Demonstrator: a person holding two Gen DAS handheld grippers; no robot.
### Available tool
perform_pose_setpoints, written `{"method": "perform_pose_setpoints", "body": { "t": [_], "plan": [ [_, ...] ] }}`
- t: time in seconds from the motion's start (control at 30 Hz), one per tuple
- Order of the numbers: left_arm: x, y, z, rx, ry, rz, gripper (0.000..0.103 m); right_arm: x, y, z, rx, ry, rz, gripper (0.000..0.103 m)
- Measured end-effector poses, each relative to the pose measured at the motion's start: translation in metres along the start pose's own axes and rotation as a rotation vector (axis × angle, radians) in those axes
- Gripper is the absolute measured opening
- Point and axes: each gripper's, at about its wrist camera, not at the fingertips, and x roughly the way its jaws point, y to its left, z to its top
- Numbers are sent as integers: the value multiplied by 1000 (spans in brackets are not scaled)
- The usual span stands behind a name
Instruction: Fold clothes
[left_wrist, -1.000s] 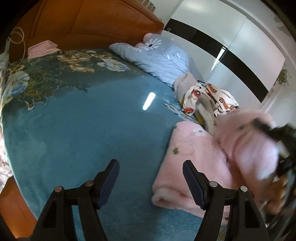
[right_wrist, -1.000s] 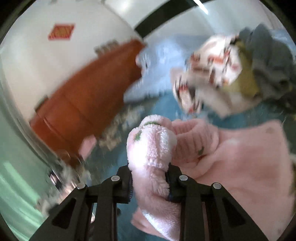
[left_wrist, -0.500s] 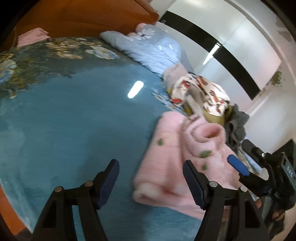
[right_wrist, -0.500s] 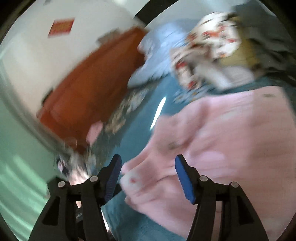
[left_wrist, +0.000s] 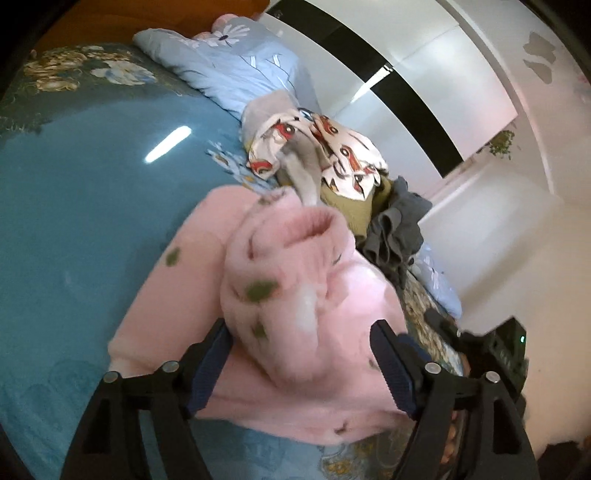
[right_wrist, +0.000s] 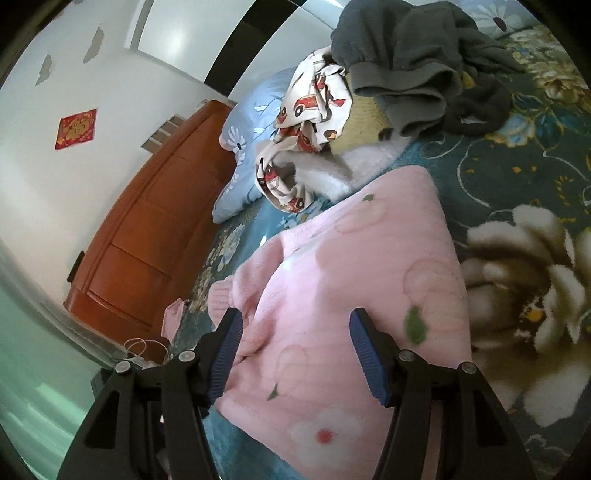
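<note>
A fluffy pink garment (left_wrist: 280, 295) with green and white motifs lies folded on the teal bedspread (left_wrist: 74, 192); a ribbed cuff sticks up on top. My left gripper (left_wrist: 301, 365) is open, its jaws standing either side of the garment's raised fold. In the right wrist view the same pink garment (right_wrist: 351, 280) lies flat below my right gripper (right_wrist: 297, 354), which is open and empty just above it. The right gripper's body shows at the lower right of the left wrist view (left_wrist: 480, 354).
A heap of unfolded clothes lies beyond the pink garment: a white car-print piece (right_wrist: 314, 110), a dark grey piece (right_wrist: 410, 55) and an olive piece (left_wrist: 351, 206). A light blue pillow (left_wrist: 236, 66) and an orange wooden headboard (right_wrist: 155, 221) stand at the bed's head.
My right gripper has let go of the pink garment's sleeve and opened. My left gripper has moved forward over the garment, which now sits between its jaws.
</note>
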Motion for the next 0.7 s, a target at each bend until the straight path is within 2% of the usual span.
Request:
{"method": "perform_pose_setpoints", "body": {
  "t": [0.07, 0.13, 0.2, 0.23, 0.27, 0.33, 0.37, 0.47, 0.53, 0.67, 0.7],
  "plan": [
    [8, 3, 1, -7, 14, 40, 80, 2, 0, 0, 3, 5, -1, 62],
    [12, 7, 5, -46, -1, 40, 80, 6, 2, -2, -7, 16, -3, 62],
    [12, 5, 12, -57, -31, 74, 74, 4, 1, -3, -8, 19, -4, 62],
    [13, 3, 16, -60, -47, 93, 66, 3, 0, -3, 3, 19, 0, 62],
    [13, 0, 19, -49, -56, 117, 39, 2, -2, -2, 14, 18, 5, 62],
    [8, -8, 24, -13, -77, 111, 30, -1, -5, -2, 31, 16, 11, 62],
    [5, -11, 27, 5, -88, 105, 29, -2, -6, -2, 37, 14, 12, 62],
    [-24, -23, 36, 37, -188, -24, 29, -5, -3, -2, 24, 8, 26, 62],
    [-37, -23, 39, 42, -223, -64, 29, -8, 1, -2, 4, 2, 48, 62],
    [-16, 28, 24, -84, -125, 49, 30, 1, 2, -4, 2, 29, 55, 62],
    [-7, 45, 18, -142, -85, 71, 30, 5, 0, -5, 7, 41, 54, 62]
  ]
}}
